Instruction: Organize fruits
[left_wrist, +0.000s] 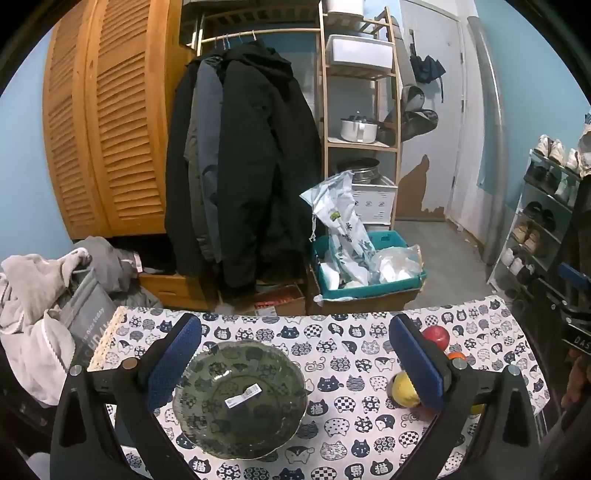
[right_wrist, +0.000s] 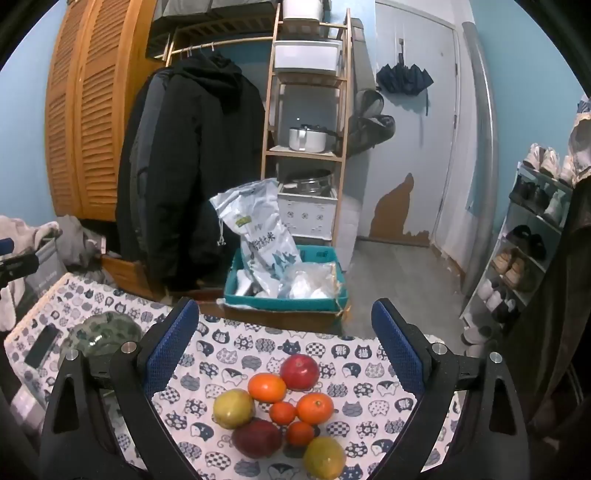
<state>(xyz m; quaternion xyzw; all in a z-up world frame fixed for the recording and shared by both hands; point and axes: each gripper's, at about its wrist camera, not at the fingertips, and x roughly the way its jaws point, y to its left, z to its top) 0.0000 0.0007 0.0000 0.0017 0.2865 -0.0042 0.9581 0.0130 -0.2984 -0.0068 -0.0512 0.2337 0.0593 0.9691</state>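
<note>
Both grippers stand with their fingers wide apart and nothing between the pads. My left gripper (left_wrist: 295, 354) hangs over the cat-print tablecloth (left_wrist: 332, 325), its blue pads bracketing a green glass bowl (left_wrist: 240, 400) that sits on the cloth just below centre, closer to the left finger. I can see a white label (left_wrist: 243, 394) stuck inside the bowl; otherwise it holds no fruit. At about four o'clock from the bowl, half hidden behind the right finger, I make out a red apple (left_wrist: 436, 336), a sliver of orange (left_wrist: 457, 356) and a yellow fruit (left_wrist: 403, 389).

My right gripper (right_wrist: 284, 347) hovers over the fruit pile, touching none of it. Between the fingers lies a tight cluster: a red apple (right_wrist: 300, 371) at twelve o'clock, an orange (right_wrist: 266, 387) just left of it, another orange (right_wrist: 314, 408) at three o'clock, two small oranges (right_wrist: 282, 412) (right_wrist: 300, 434) in the middle, a yellow-green fruit (right_wrist: 234, 408) at nine o'clock, a dark red apple (right_wrist: 257, 438) at seven o'clock and a second yellow-green fruit (right_wrist: 324, 458) at five o'clock. From this view the bowl (right_wrist: 105, 332) sits well apart at ten o'clock, behind the left finger.

Beyond the table I see a teal crate (right_wrist: 288, 302) holding white bags at twelve o'clock, a black coat (right_wrist: 199, 166) hanging at eleven o'clock, and a shoe rack (right_wrist: 524, 258) at three o'clock.
</note>
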